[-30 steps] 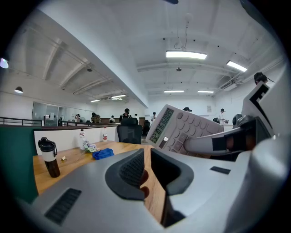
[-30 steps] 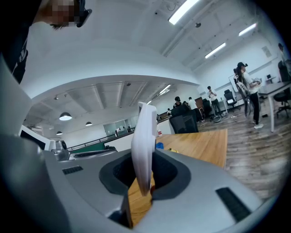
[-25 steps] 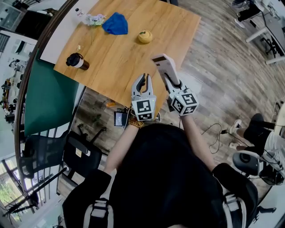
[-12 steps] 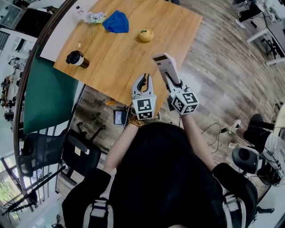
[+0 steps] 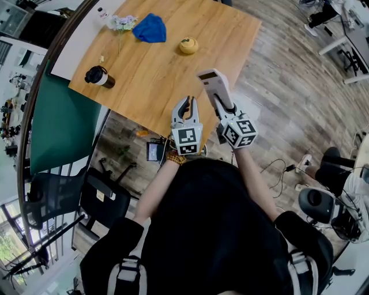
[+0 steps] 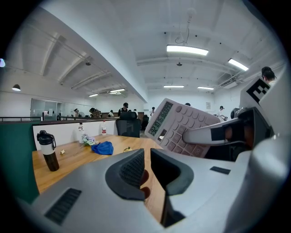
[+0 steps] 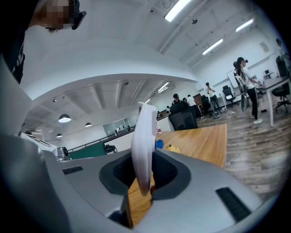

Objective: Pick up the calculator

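The calculator [image 5: 212, 83] is white-grey with a display strip, and it hangs in the air over the near right corner of the wooden table [image 5: 155, 75]. My right gripper [image 5: 221, 105] is shut on its lower end. In the right gripper view the calculator [image 7: 143, 145] stands edge-on between the pads. The left gripper view shows its keypad [image 6: 182, 125] tilted, with a right finger [image 6: 204, 134] across it. My left gripper [image 5: 185, 108] hovers just left of it at the table's near edge. Its jaws [image 6: 146, 166] stand a narrow gap apart with nothing between them.
On the table's far side lie a blue cloth [image 5: 151, 30], a yellow round object [image 5: 187, 45], a dark lidded cup [image 5: 99, 78], a small flower bunch [image 5: 121, 23] and a white bottle [image 5: 102, 15]. A green partition [image 5: 60, 127] and an office chair [image 5: 86, 199] stand at the left.
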`<state>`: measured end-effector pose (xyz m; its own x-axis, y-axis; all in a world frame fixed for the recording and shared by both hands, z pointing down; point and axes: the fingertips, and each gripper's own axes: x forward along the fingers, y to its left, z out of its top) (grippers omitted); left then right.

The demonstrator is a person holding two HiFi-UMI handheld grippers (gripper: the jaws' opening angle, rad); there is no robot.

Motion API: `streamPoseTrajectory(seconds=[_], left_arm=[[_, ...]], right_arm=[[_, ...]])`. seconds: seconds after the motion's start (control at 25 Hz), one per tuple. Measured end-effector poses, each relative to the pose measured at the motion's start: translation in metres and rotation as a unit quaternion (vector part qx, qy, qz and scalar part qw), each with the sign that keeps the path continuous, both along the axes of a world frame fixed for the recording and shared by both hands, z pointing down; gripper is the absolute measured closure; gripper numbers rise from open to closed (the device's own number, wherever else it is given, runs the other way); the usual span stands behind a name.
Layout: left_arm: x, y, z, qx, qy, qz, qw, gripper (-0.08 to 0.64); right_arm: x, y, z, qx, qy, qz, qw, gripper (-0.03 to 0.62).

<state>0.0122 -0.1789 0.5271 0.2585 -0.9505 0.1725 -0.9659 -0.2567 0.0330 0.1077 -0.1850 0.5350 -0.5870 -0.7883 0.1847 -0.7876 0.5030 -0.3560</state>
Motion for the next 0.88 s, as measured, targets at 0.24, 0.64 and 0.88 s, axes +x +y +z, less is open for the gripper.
streamPoseTrajectory(seconds=[0.24, 0.64, 0.88], left_arm=[[0.003, -0.003, 0.003, -0.004, -0.003, 0.0, 1.0, 0.5], [0.006, -0.002, 0.011, -0.01, -0.009, 0.006, 0.9999, 0.502], [0.008, 0.0, 0.013, -0.013, -0.01, 0.011, 0.9998, 0.502]], right_arm=[[0.003, -0.002, 0.002, -0.004, -0.004, 0.001, 1.0, 0.52], [0.002, -0.002, 0.008, -0.01, -0.012, -0.005, 1.0, 0.52], [0.001, 0.0, 0.011, -0.014, -0.021, -0.006, 1.0, 0.52]])
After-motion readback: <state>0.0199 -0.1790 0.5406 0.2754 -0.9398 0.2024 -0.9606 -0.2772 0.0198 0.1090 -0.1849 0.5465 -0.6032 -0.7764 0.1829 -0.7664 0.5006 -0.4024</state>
